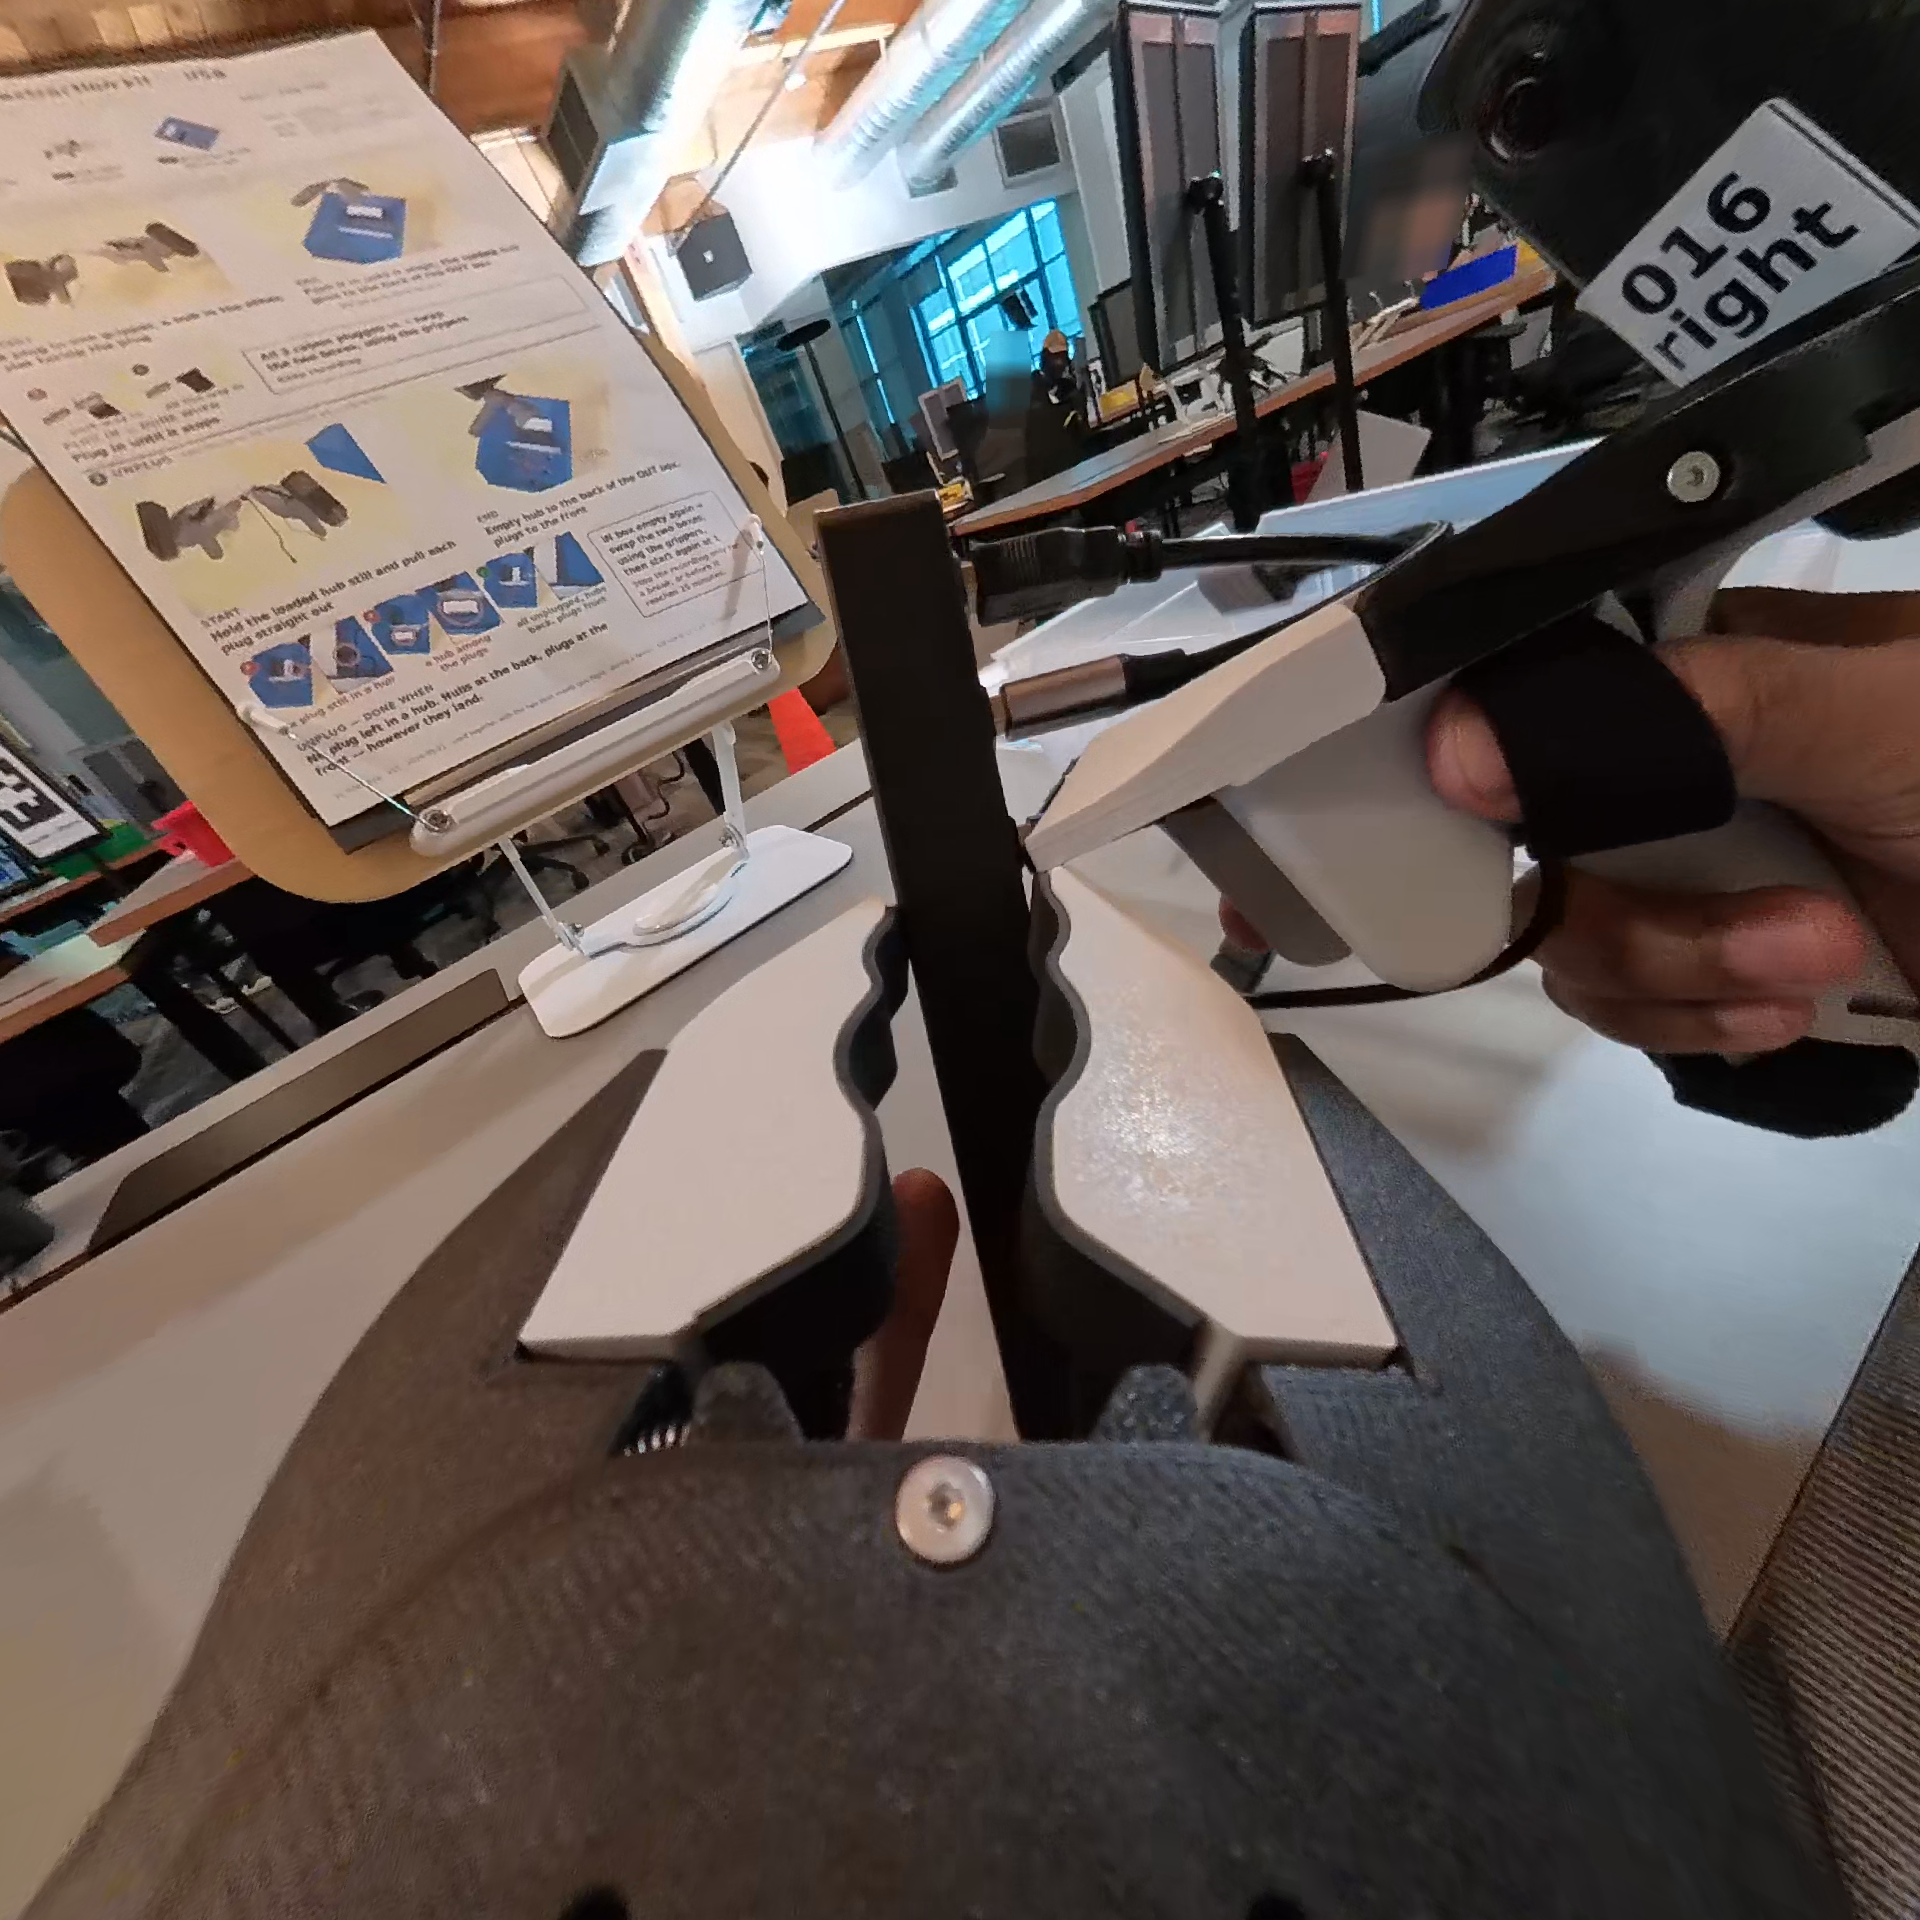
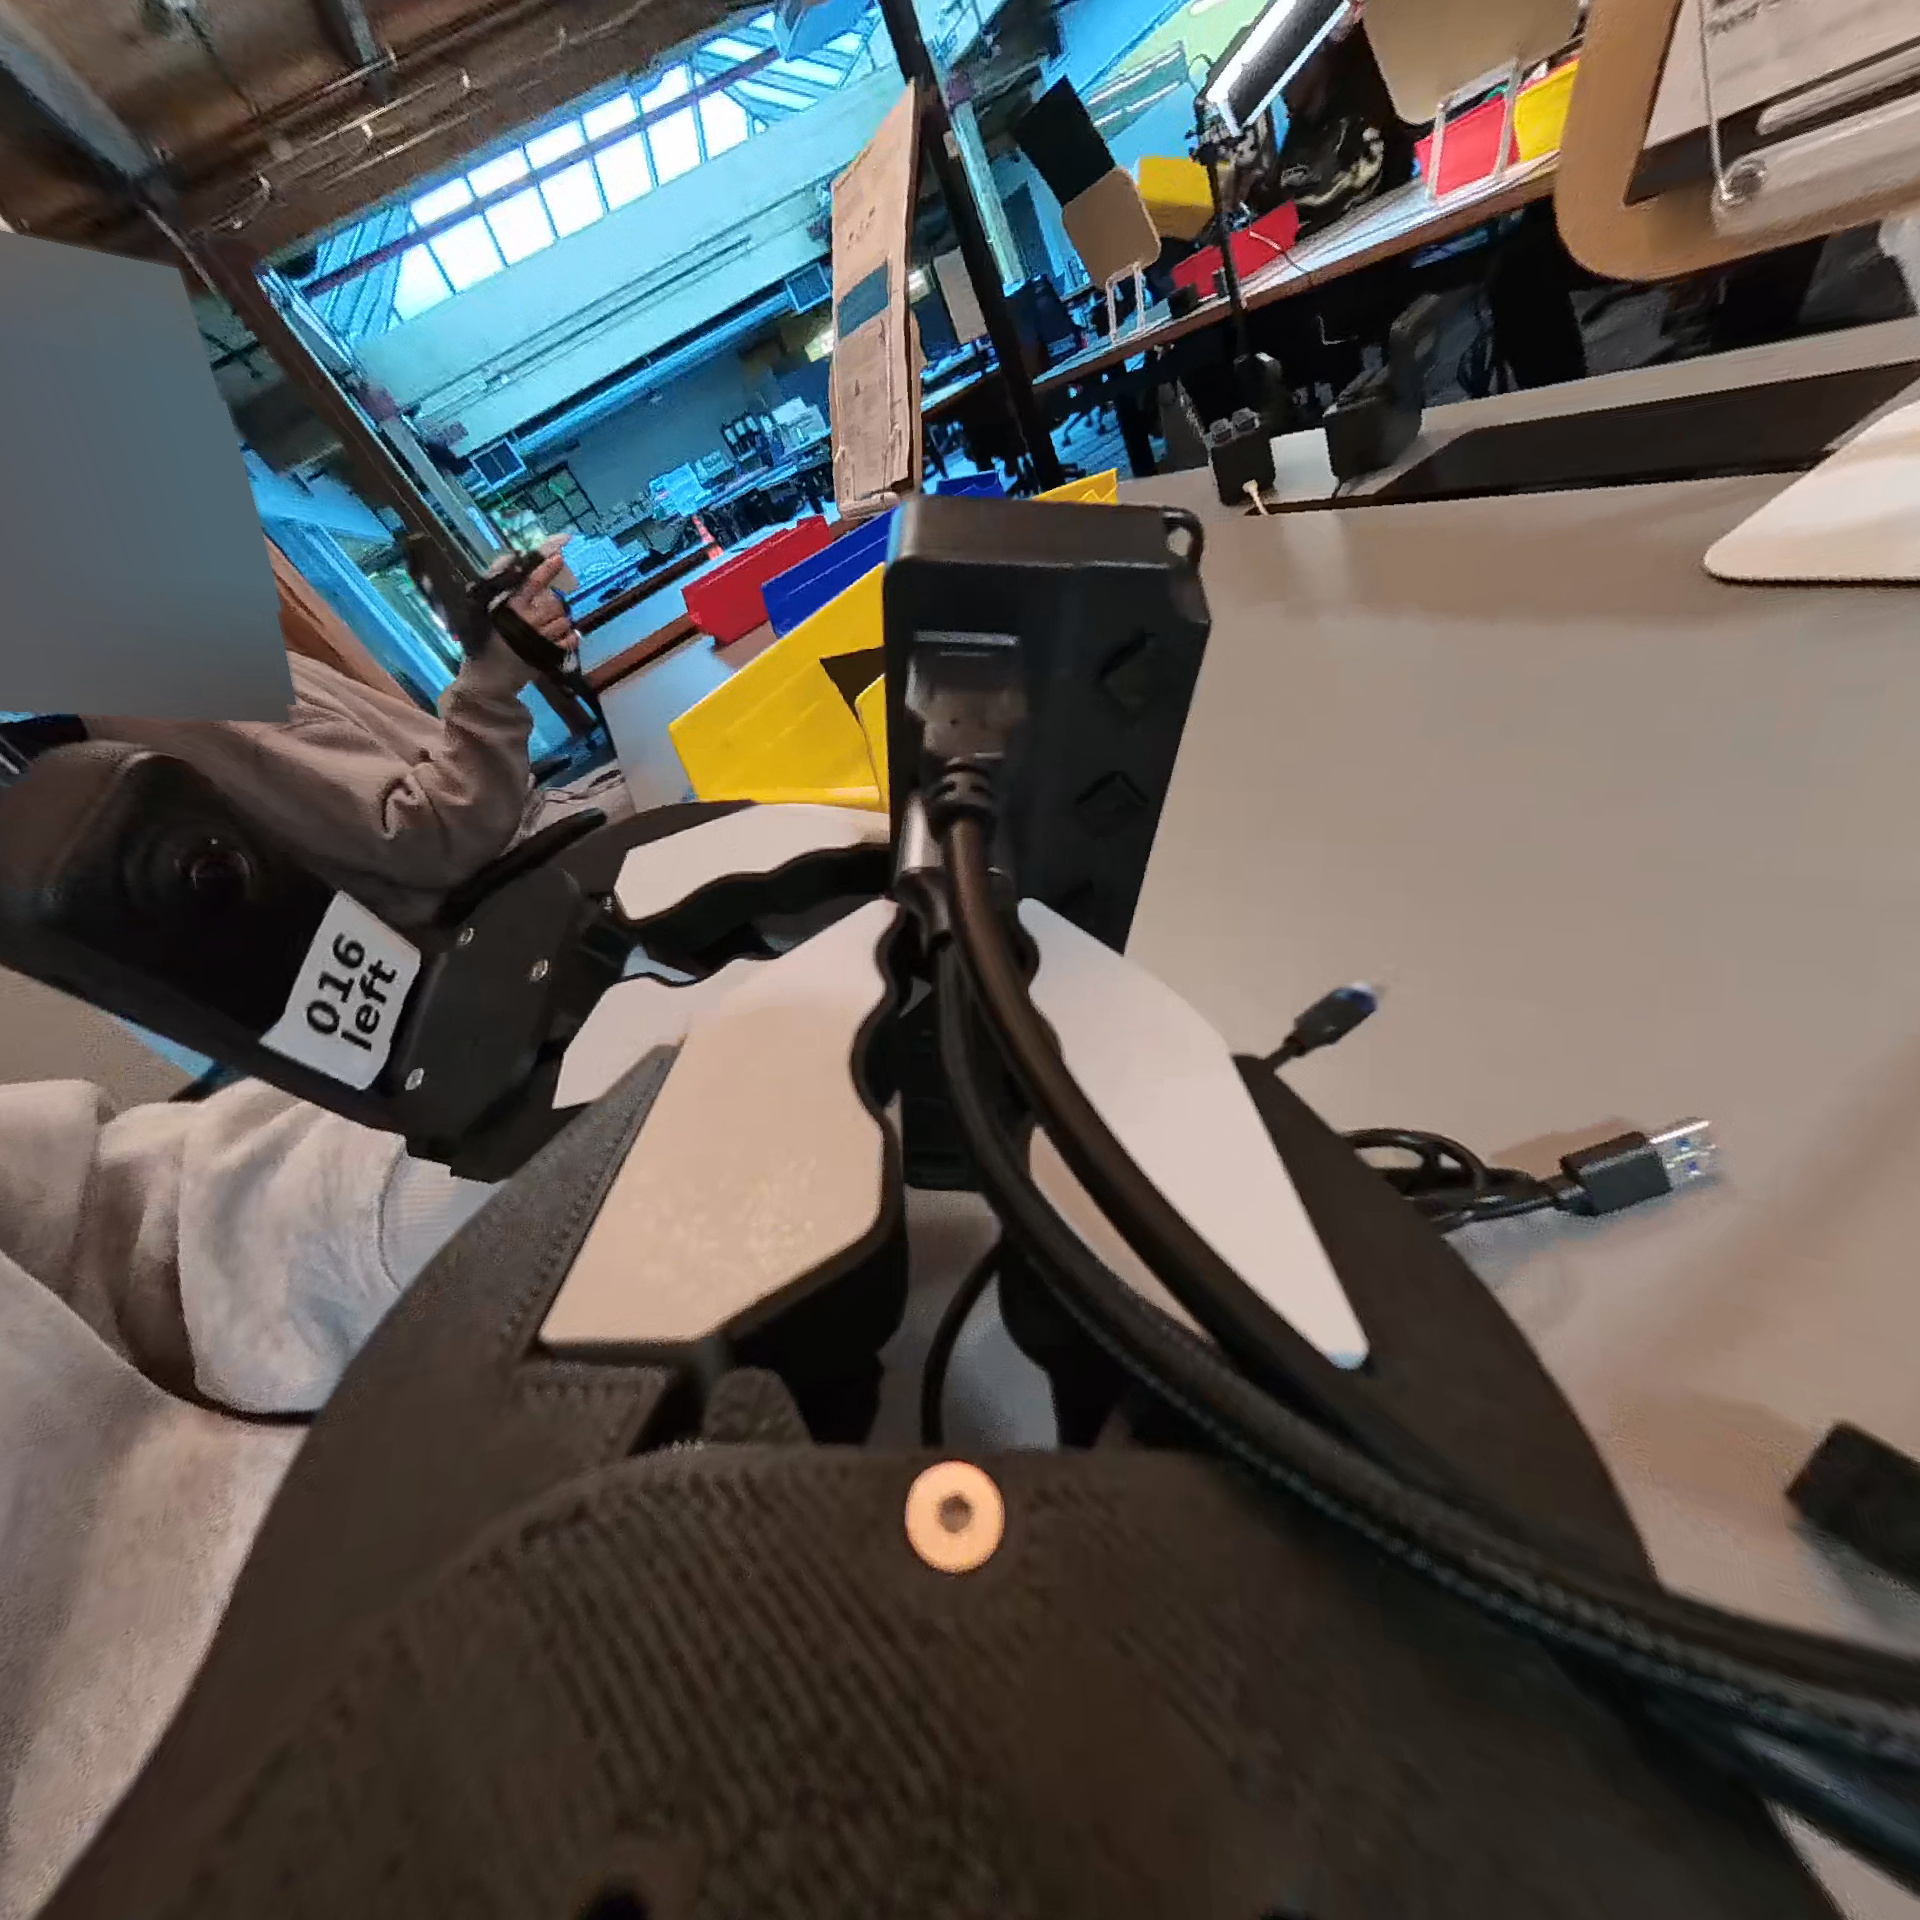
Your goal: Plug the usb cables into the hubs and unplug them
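Observation:
My left gripper is shut on a black USB hub and holds it upright above the table. A black plug and a silver plug sit in the hub's right side. My right gripper is shut on a black USB plug just below those two, right at the hub; their cables drape over its right finger. In the left wrist view the right gripper touches the hub from the right. The left gripper shows in the right wrist view, left of the hub.
Two loose USB plugs lie on the grey table to the right. An instruction sheet on a stand stands at the back left. Yellow, blue and red bins are behind the hub. Both grippers' tips are close together, under 4 cm apart.

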